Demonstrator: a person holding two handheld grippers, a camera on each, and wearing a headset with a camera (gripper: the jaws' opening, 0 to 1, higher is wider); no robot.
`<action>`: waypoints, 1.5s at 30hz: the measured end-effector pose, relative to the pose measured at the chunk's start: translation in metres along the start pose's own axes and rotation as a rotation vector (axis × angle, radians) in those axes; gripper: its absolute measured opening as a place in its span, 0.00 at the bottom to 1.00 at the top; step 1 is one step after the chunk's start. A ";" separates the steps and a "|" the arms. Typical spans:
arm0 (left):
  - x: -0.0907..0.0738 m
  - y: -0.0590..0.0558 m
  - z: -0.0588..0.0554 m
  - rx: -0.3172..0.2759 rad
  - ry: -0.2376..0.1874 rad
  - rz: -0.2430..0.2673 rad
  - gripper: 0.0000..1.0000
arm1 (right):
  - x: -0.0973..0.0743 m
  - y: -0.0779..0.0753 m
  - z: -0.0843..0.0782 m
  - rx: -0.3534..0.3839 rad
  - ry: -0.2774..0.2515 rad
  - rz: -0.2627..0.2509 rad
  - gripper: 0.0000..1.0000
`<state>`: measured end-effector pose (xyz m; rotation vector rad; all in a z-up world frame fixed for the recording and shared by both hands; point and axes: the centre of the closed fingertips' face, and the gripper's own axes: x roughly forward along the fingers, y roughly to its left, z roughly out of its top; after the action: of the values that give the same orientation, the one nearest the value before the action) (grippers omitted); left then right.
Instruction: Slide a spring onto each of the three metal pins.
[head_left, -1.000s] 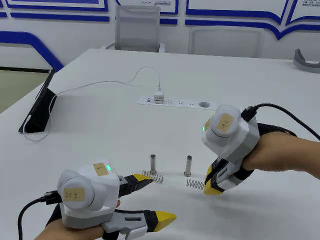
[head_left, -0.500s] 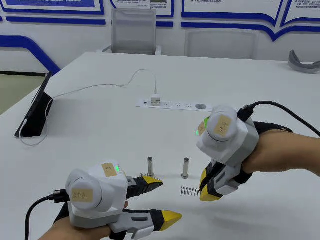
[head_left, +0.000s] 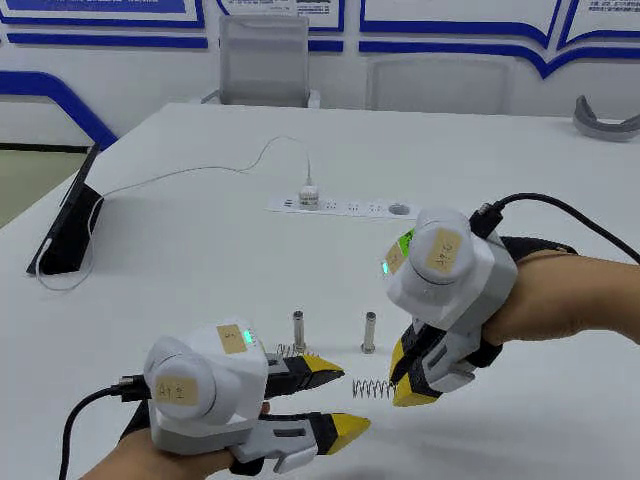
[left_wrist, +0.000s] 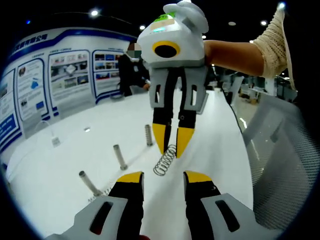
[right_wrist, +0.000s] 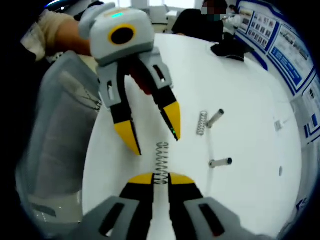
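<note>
The white table (head_left: 180, 260) carries upright metal pins (head_left: 368, 332), a spring (head_left: 288, 351), a power strip (head_left: 340, 207) and a tablet (head_left: 68, 215).

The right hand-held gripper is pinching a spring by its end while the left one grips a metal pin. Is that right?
Not quite. The left hand-held gripper grips nothing: the left gripper view shows its jaws open and apart from the metal pins. The rest holds: the right hand-held gripper is pinching the spring by its end.
</note>
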<state>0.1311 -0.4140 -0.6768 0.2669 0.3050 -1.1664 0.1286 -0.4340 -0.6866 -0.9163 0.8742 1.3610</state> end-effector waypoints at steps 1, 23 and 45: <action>0.000 -0.001 0.000 0.002 -0.001 -0.003 0.30 | 0.000 0.001 0.000 -0.004 0.000 0.002 0.12; 0.003 -0.009 0.004 0.068 -0.005 -0.023 0.13 | -0.003 0.011 0.006 -0.074 0.010 0.030 0.12; 0.002 -0.011 0.003 0.083 -0.002 -0.031 0.11 | -0.024 0.016 0.039 -0.120 -0.026 0.011 0.12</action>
<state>0.1219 -0.4207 -0.6749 0.3349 0.2603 -1.2117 0.1117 -0.4084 -0.6492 -0.9853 0.7852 1.4441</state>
